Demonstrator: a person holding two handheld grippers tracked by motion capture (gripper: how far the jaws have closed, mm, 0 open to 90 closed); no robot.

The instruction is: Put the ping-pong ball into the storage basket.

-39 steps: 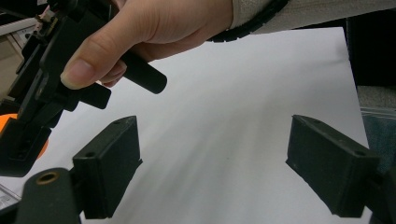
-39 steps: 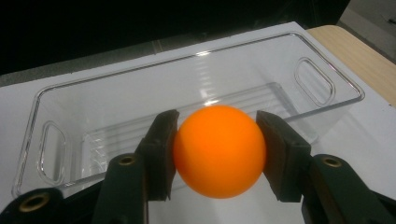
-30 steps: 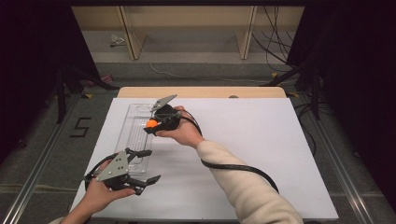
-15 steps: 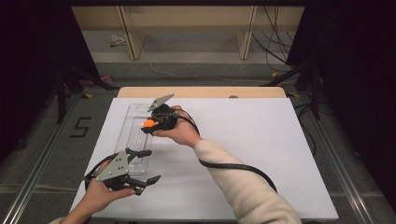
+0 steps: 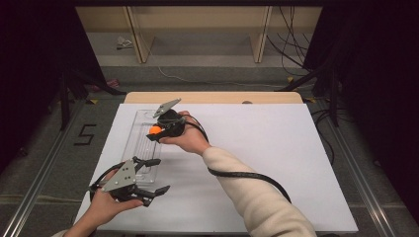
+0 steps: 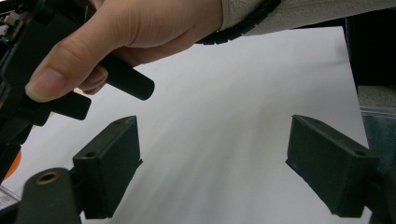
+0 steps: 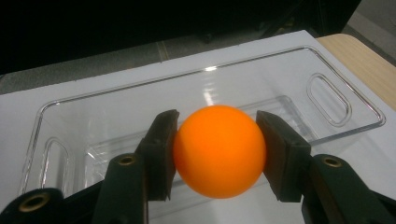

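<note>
An orange ball (image 7: 219, 150) sits pinched between the two black pads of my right gripper (image 7: 217, 156), which is shut on it. In the high view the ball (image 5: 154, 130) hangs over the clear plastic tray (image 5: 141, 145) that lies at the left of the white table. The tray (image 7: 70, 121) spreads out below and behind the ball in the right gripper view. My left gripper (image 5: 154, 176) is held low near the tray's near end, open, with nothing between its jaws. In the left gripper view its fingers (image 6: 109, 168) frame bare white table, with the right hand (image 6: 126, 37) above.
The white sheet (image 5: 276, 148) covers the table, with a wooden edge (image 5: 212, 97) at the far side. A black cable (image 5: 247, 175) trails from the right gripper along the sleeve. Shelving and loose cables stand on the floor beyond the table.
</note>
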